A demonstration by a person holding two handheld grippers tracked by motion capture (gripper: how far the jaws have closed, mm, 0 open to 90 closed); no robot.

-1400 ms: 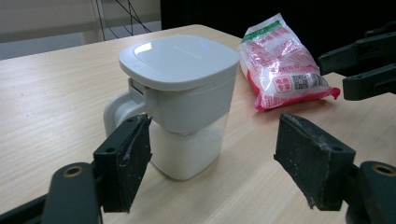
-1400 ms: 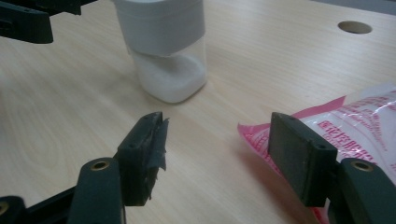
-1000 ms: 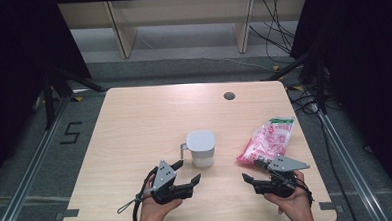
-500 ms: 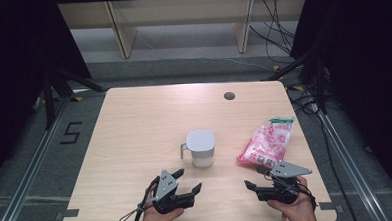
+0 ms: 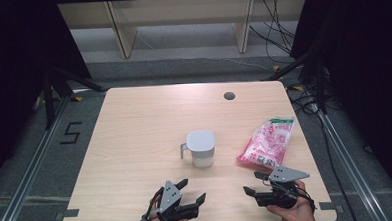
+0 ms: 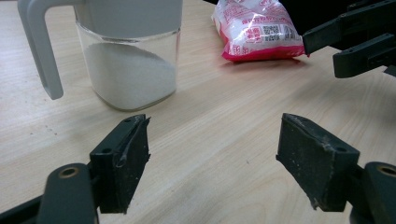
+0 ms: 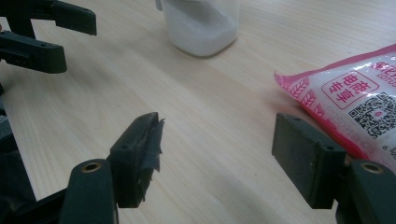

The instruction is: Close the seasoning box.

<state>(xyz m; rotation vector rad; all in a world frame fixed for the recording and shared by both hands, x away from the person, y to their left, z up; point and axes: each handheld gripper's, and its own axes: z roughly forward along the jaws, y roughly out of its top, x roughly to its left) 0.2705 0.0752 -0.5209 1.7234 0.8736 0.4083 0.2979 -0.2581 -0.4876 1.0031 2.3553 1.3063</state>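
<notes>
Jug top cut off in left gripper view — both tools gaping, empty.

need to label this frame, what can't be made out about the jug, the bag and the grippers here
- Jug: left gripper view's top edge cuts off the lid; right gripper view shows just its base.
- Pink bag: right gripper view's edge crops it; its print is too small to read in the high view.
- White contents: what they are cannot be told.
- Left gripper and right gripper: the hands are cut by the high view's bottom edge.
</notes>
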